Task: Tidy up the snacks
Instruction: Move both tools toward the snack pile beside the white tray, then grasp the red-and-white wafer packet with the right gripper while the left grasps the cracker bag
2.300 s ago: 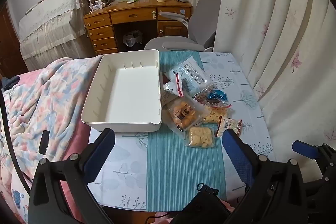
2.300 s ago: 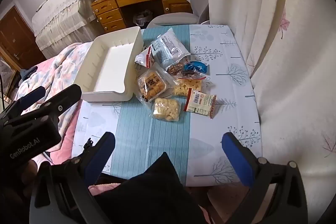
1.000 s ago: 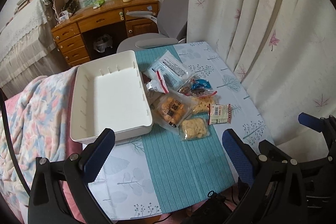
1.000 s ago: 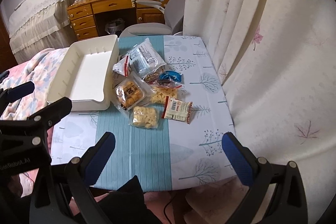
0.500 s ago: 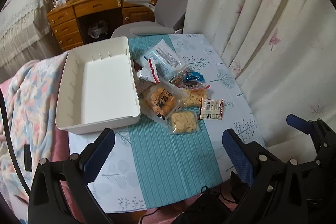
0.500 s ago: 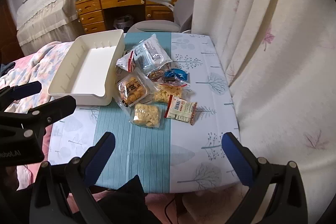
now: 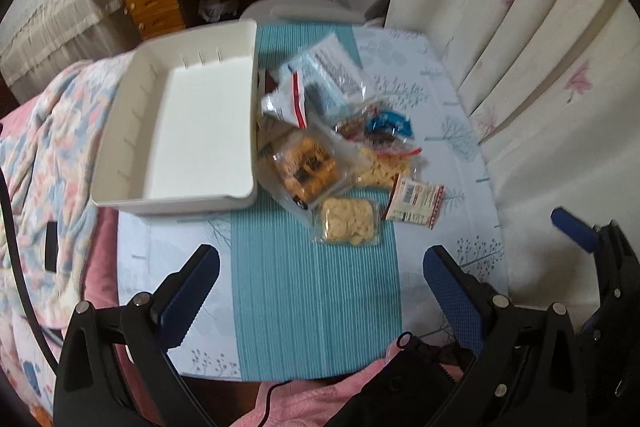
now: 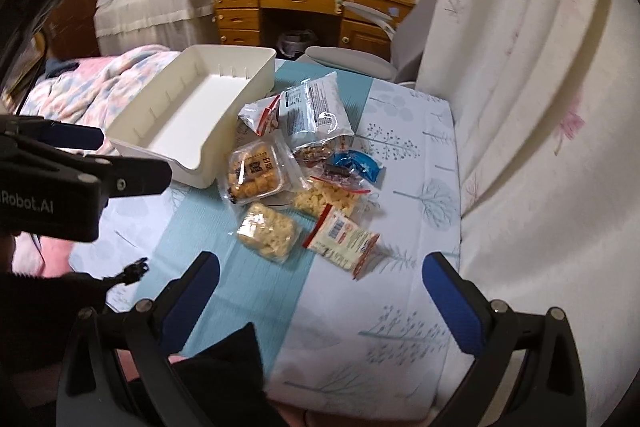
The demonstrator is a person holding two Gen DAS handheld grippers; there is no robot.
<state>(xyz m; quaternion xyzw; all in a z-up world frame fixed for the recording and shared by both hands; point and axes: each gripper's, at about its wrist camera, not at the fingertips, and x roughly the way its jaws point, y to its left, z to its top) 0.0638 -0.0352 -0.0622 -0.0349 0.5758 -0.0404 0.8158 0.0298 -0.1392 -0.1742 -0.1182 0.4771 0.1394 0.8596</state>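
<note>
Both grippers, the left gripper (image 7: pixel 320 291) and the right gripper (image 8: pixel 320 299), are spread wide, holding nothing. Snack bags (image 8: pixel 304 179) lie right of the white tray (image 7: pixel 176 131).

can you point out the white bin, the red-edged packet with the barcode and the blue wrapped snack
white bin (image 7: pixel 200 131), left wrist view, on its bare inner floor
red-edged packet (image 8: pixel 344 235), right wrist view, on the middle of its printed face
blue wrapped snack (image 8: pixel 356 163), right wrist view, on the middle of the blue wrapper

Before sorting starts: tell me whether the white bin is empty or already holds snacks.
Empty. The white bin shows only its bare white floor in both views; all the snack packs lie on the table beside it.
</note>
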